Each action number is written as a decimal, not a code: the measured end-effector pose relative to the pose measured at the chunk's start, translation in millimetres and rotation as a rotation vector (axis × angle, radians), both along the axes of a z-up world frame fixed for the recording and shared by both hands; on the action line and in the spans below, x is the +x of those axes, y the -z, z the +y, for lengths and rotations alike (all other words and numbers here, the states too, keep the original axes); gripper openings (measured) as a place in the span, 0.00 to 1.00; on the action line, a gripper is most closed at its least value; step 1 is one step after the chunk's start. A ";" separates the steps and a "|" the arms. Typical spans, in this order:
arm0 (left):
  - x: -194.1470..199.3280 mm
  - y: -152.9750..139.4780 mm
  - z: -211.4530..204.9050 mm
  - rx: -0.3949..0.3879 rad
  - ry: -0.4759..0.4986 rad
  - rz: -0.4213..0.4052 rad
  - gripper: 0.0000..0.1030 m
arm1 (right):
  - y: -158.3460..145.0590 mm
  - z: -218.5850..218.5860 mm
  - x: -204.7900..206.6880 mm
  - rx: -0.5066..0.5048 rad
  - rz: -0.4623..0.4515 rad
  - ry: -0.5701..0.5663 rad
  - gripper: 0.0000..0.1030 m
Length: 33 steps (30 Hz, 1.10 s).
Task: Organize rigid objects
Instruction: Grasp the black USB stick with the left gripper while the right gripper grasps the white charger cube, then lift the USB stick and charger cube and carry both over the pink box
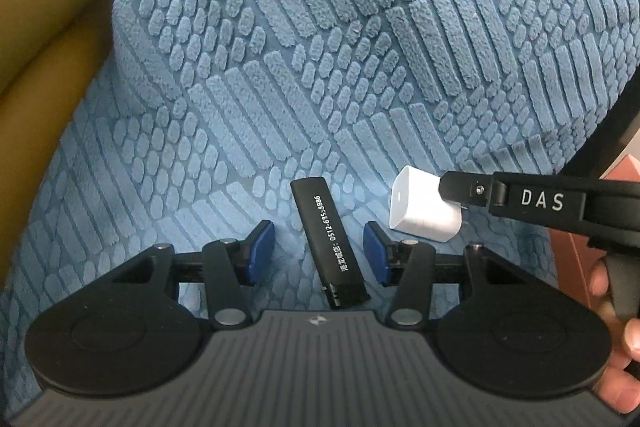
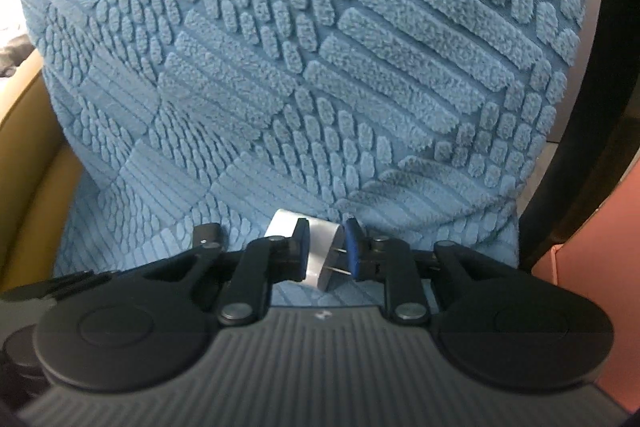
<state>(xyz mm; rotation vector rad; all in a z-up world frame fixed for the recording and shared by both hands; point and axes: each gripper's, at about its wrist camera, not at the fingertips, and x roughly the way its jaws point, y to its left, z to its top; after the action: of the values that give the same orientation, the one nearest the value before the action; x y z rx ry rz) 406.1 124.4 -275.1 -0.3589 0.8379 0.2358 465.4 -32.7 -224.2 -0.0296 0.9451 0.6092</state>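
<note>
my left gripper (image 1: 318, 251) sits spread around the black lighter (image 1: 330, 241) at lower centre, ready to close. my right gripper (image 2: 325, 251) pinches the white charger (image 2: 320, 247) on the blue cushion (image 1: 320, 47), presumably for lifting.

The right gripper (image 1: 452, 187) covers the rear of the white charger (image 1: 424, 211) in the left wrist view, so its prongs are hidden there. In the right wrist view the gripper's fingers (image 2: 301, 251) hide most of the charger's (image 2: 320, 251) sides. The black lighter (image 1: 330, 239) bears small white print, only partly legible.
</note>
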 end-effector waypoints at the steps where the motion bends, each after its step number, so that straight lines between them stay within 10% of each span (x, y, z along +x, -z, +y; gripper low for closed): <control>1: 2.4 -0.3 -3.1 0.017 0.003 0.003 0.54 | -0.3 -1.7 -0.7 0.005 0.007 -0.006 0.24; 10: 4.9 -3.7 -12.7 0.102 0.042 0.023 0.26 | 6.3 -3.3 -2.2 0.000 0.015 -0.017 0.42; 33: -14.6 -15.2 4.3 -0.035 -0.016 0.022 0.13 | 21.6 36.7 -11.4 -0.048 0.043 0.009 0.64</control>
<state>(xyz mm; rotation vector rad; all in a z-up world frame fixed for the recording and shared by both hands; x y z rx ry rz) 391.5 128.7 -259.9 -0.3963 0.8617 0.2410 454.0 3.9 -245.8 -0.0551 1.0008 0.5807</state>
